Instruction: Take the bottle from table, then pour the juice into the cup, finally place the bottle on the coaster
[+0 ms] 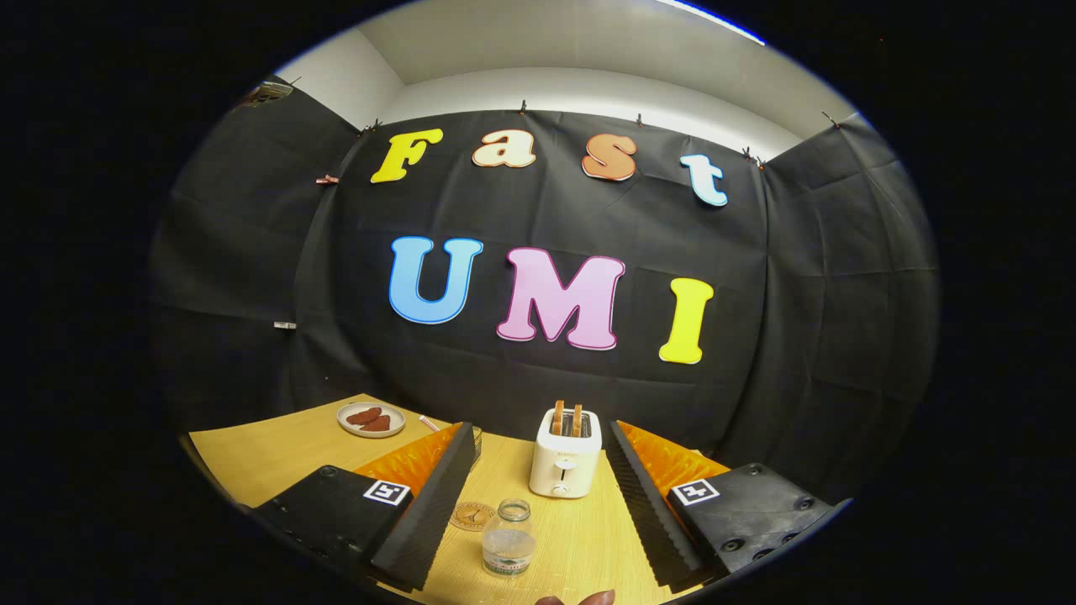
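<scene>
Bottle standing upright on the worktop, long axis straight up and down, open mouth pointing up. Small, round and see-through, with a bit of liquid low inside and a label band near the bottom. Sits between the two fingers of the hand-held gripper, touching neither one.

Hand-held gripper wide open, holding nothing. Fingers long and black, with ridged inner faces like little steps, orange backs, and a small square black-and-white marker on each.

Round flat coaster lying on the worktop just beside the bottle, brownish, with a pattern on top, partly tucked behind the left finger.

White toaster beyond the bottle, boxy with soft corners, two brown slices of toast sticking up out of the slots.

Clear glass cup peeking out behind the tip of the left finger, mostly hidden.

Round pale plate farther off to the left, with dark reddish-brown pieces of food on it.

Worktop yellow-tan and woven like a mat, with fine lines running across.
</scene>
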`<move>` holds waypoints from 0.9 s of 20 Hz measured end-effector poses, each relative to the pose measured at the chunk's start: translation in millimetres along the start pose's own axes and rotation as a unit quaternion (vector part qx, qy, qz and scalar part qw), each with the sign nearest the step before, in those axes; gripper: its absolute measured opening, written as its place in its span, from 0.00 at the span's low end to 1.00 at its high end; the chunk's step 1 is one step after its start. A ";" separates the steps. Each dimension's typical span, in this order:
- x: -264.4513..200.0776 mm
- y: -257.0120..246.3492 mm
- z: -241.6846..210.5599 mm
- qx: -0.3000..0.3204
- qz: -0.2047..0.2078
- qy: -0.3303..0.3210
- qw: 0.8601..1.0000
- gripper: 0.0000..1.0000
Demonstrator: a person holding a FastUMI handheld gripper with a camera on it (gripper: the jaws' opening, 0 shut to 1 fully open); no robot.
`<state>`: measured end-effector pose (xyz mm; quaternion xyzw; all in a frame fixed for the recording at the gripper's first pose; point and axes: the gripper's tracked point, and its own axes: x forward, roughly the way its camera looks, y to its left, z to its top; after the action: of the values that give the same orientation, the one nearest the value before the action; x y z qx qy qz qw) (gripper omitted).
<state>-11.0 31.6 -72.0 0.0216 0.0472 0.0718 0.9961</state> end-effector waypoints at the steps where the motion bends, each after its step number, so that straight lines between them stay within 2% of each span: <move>1: -3.1 0.6 -5.4 -0.003 0.004 0.002 1.000 0.96; 5: -8.7 6.0 -36.1 -0.008 0.027 0.017 0.999 0.97; 10: -14.3 27.9 -90.3 0.020 0.067 0.048 0.996 0.96; 15: -2.9 37.6 -164.4 0.030 0.071 0.095 0.993 0.97; 18: 8.2 37.5 -189.6 0.018 0.075 0.104 0.992 0.97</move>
<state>-26.6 76.7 -259.5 0.0351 0.1505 0.1476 0.9769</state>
